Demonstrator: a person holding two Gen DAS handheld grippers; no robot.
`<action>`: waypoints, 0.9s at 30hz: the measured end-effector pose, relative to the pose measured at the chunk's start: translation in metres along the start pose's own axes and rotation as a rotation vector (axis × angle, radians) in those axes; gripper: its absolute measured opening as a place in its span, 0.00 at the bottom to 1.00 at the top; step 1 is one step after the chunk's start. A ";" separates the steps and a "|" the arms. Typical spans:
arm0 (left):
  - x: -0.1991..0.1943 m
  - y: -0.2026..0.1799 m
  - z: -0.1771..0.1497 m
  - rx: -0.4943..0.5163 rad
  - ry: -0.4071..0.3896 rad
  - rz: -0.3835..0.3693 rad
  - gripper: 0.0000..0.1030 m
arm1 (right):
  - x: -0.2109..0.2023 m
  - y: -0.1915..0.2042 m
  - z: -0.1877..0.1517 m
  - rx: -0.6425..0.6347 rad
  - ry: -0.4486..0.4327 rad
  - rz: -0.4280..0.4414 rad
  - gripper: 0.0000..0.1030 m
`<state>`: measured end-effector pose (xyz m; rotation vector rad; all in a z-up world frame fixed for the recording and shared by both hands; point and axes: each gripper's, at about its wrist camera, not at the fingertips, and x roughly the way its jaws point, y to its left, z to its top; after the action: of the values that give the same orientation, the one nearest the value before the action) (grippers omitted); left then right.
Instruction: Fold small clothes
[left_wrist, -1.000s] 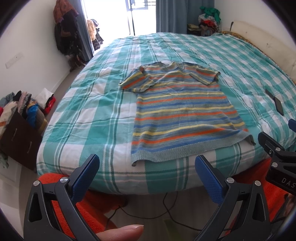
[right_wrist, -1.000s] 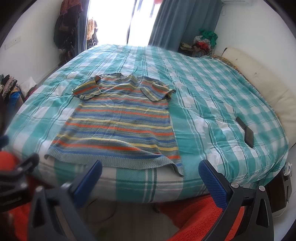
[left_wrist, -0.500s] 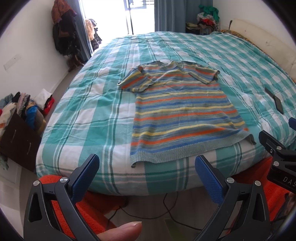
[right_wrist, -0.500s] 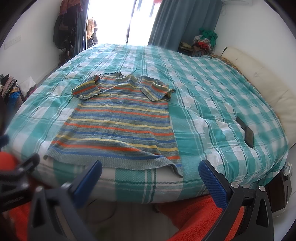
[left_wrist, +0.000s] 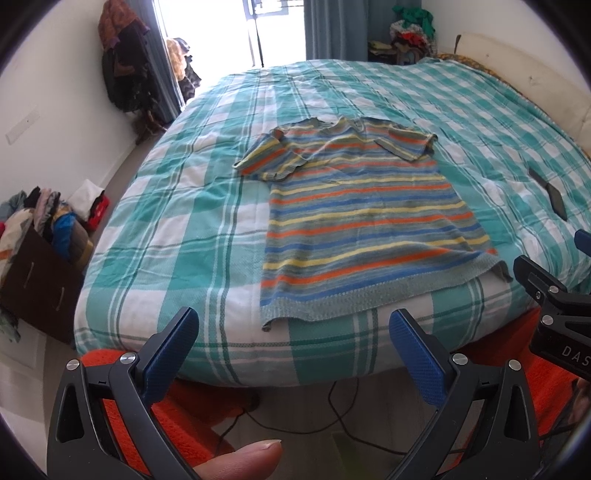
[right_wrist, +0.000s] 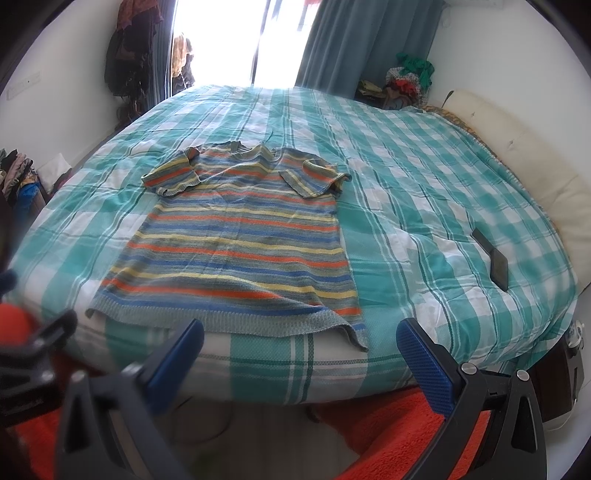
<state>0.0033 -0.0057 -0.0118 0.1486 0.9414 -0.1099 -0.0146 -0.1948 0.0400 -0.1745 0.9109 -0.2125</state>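
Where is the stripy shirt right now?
The stripy shirt lies flat on the checked bed, hem at the near edge; in the right wrist view, a dark phone lies to its right.

Left black two-finger gripper with blue textured pads (left_wrist: 291, 330) is held level, jaws spread wide, nothing between them. A bare fingertip of the person (left_wrist: 240, 459) pokes in beneath it at the bottom edge. Right black two-finger gripper with blue pads (right_wrist: 299, 345) is likewise splayed wide and empty. From the left wrist view, the right gripper's black frame shows at the far right, alongside.
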 end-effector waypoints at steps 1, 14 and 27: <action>0.001 0.001 0.000 -0.006 0.006 -0.008 1.00 | 0.000 0.000 -0.001 0.001 0.000 0.000 1.00; 0.096 0.101 -0.013 -0.259 0.190 -0.117 1.00 | 0.034 -0.070 0.002 0.155 -0.028 0.163 1.00; 0.157 0.068 0.001 -0.307 0.220 -0.381 0.58 | 0.224 -0.175 -0.036 0.621 0.372 0.690 0.68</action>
<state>0.1068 0.0564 -0.1327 -0.3101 1.1867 -0.3026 0.0714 -0.4233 -0.1106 0.7713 1.1765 0.1278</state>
